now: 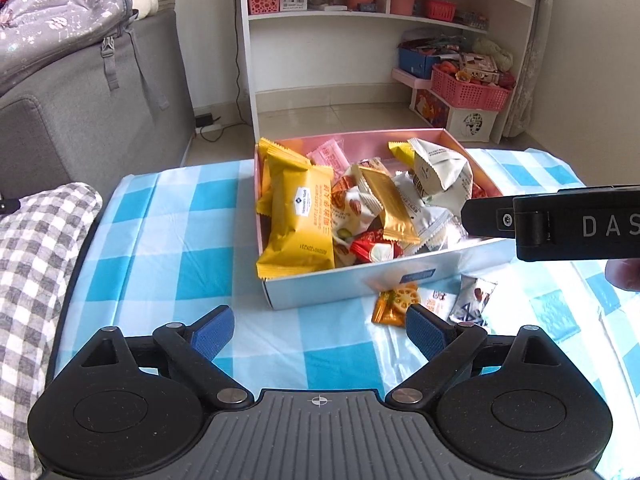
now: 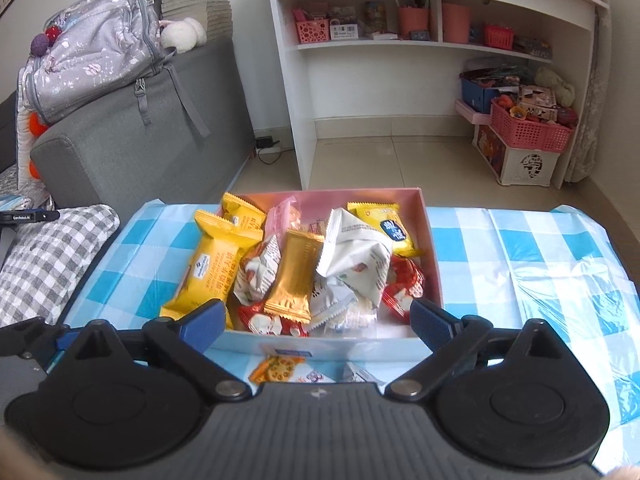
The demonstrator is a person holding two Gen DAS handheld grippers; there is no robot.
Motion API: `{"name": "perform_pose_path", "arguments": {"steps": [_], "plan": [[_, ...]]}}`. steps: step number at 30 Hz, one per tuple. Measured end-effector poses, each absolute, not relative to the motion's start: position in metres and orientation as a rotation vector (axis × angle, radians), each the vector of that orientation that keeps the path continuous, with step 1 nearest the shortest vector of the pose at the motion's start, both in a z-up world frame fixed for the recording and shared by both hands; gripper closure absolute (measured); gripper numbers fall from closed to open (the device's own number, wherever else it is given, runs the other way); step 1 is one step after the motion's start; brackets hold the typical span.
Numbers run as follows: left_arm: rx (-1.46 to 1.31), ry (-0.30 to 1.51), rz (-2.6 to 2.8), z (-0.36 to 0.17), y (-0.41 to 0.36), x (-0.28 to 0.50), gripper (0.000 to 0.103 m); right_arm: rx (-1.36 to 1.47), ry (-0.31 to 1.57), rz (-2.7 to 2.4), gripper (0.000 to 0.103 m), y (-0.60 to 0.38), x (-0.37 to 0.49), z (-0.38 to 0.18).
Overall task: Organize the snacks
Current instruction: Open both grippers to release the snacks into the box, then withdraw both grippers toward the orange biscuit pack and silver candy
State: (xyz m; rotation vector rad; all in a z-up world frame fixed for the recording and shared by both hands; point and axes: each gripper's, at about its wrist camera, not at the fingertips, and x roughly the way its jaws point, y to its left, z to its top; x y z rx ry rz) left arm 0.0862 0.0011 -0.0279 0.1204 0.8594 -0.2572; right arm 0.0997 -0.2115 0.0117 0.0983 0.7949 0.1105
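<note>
While most snacks fill the pink-lined box (image 2: 430, 240) mid-table, both grippers, left (image 1: 318, 330) and right (image 2: 318, 322), gape empty, likely ready for the lotus-root packet (image 1: 394, 304) lying just outside its near wall.

— Left wrist view? Looked down and forward over blue fingertips (image 1: 424, 330) at the checked tablecloth (image 1: 172, 240). Sat close to the box (image 1: 352, 286) of snacks, a bit to its left.

— And the right wrist view? Looked down and forward too, straight over the box (image 2: 340, 346), very near. Faced the white shelf (image 2: 436, 46) at the far wall.

— Shared by both? Same box, same tablecloth (image 2: 520, 256), same shelf (image 1: 360, 20), same grey sofa (image 1: 100, 112) on the left. Also the lotus-root packet (image 1: 394, 304) in front of the box, seen again (image 2: 276, 370) low in the right view.
</note>
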Motion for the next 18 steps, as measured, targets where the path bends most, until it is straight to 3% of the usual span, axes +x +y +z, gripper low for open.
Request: {"name": "perform_pose_path", "arguments": {"steps": [18], "plan": [[0.190, 0.938, -0.280, -0.063, 0.001, 0.075, 0.008, 0.102, 0.917, 0.099, 0.002, -0.232, 0.090, -0.025]]}}
